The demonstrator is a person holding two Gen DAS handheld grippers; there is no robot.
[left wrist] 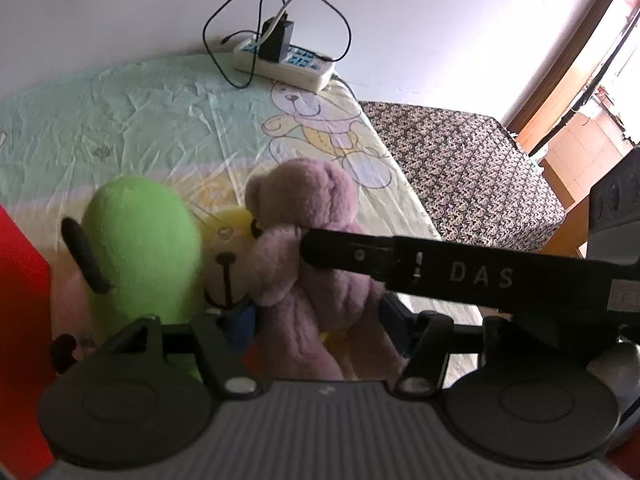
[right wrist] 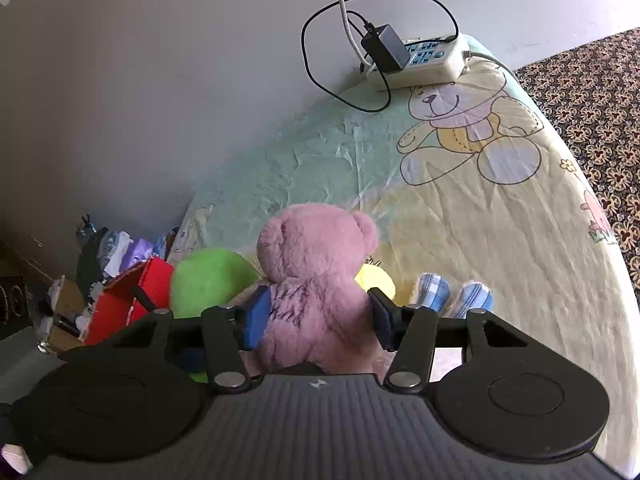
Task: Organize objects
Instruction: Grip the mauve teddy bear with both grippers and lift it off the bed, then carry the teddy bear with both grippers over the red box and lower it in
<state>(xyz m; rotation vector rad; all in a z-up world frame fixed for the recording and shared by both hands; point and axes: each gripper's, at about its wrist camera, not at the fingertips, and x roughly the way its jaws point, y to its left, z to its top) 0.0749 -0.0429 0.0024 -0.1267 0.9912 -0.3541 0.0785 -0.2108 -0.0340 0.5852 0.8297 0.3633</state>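
Observation:
A pink plush bear (right wrist: 316, 280) sits upright on the table, and my right gripper (right wrist: 320, 316) is shut on its body, blue pads pressed into both sides. In the left wrist view the same bear (left wrist: 316, 248) stands between my left gripper's fingers (left wrist: 316, 320), with the right gripper's black finger (left wrist: 400, 264) lying across it. I cannot tell whether the left pads touch it. A green plush (left wrist: 144, 248) and a yellow plush (left wrist: 228, 264) stand just left of the bear. The green plush (right wrist: 208, 280) and yellow plush (right wrist: 376, 280) also show in the right wrist view.
A red box (right wrist: 128, 304) stands left of the toys. A power strip (left wrist: 284, 60) with a black adapter and looped cables lies at the table's far edge by the wall. A bear-print cloth (right wrist: 460, 208) covers the table. A patterned bed (left wrist: 460, 176) lies to the right.

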